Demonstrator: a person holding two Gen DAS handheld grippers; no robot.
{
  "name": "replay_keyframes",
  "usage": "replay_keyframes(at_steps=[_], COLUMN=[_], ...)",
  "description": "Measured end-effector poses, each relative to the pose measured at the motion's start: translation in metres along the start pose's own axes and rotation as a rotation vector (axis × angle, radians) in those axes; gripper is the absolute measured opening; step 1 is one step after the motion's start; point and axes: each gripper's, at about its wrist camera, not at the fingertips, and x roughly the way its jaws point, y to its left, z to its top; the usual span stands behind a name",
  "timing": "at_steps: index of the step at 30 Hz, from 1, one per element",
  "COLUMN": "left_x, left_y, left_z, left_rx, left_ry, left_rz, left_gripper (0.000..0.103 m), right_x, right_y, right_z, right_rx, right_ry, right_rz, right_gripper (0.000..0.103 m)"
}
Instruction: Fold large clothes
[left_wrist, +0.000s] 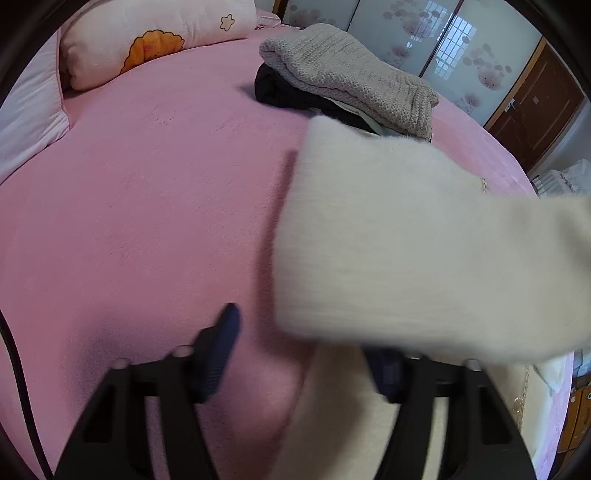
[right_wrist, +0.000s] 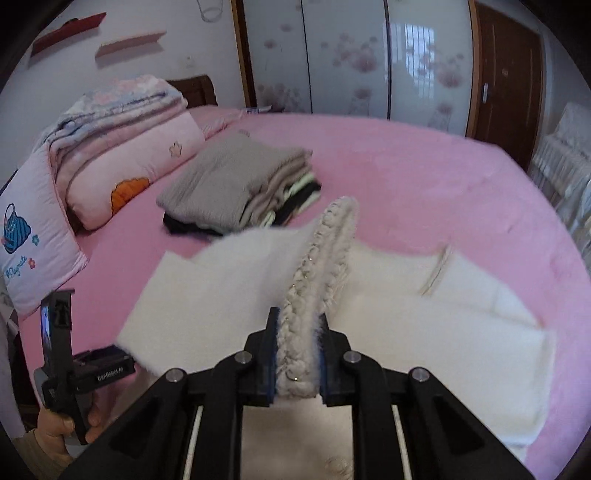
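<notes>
The right gripper (right_wrist: 298, 354) pinches the cream sweater's (right_wrist: 424, 314) braided trim; the left gripper (left_wrist: 306, 354), spread, grips nothing, so the fold may sag lopsided.

White lettering on the black body of the left gripper (right_wrist: 99, 363), seen from the right wrist view, reads roughly "GenRobot AI"; the first letters are soft, so the spelling is not certain. It stands on the side face of the block just above the person's hand (right_wrist: 62, 421). On the pale pink pillow (right_wrist: 33, 236) at the left edge of the same view, blue embroidered script below a small bag motif reads something like "Playmate", slanted along the fabric; the letters are too blurred to confirm. The left wrist view shows no readable text.
</notes>
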Motion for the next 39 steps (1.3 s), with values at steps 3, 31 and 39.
replay_keyframes(at_steps=[3, 31, 39], left_x=[0.005, -0.088, -0.085], left_y=[-0.005, -0.055, -0.094], left_z=[0.005, 0.068, 0.116], left_rx=[-0.013, 0.236, 0.298], left_ry=[0.021, -0.032, -0.066], left_rz=[-0.026, -0.067, -0.001], left_gripper=[0.030, 0.079, 0.080], right_x=[-0.017, -0.031, -0.044], right_y=[-0.019, -0.164, -0.156], right_z=[0.027, -0.014, 0.035], right_rx=[-0.008, 0.348, 0.286], right_ry=[-0.086, 0.045, -0.037], right_rz=[-0.075, -0.119, -0.153], right_gripper=[0.015, 0.046, 0.046])
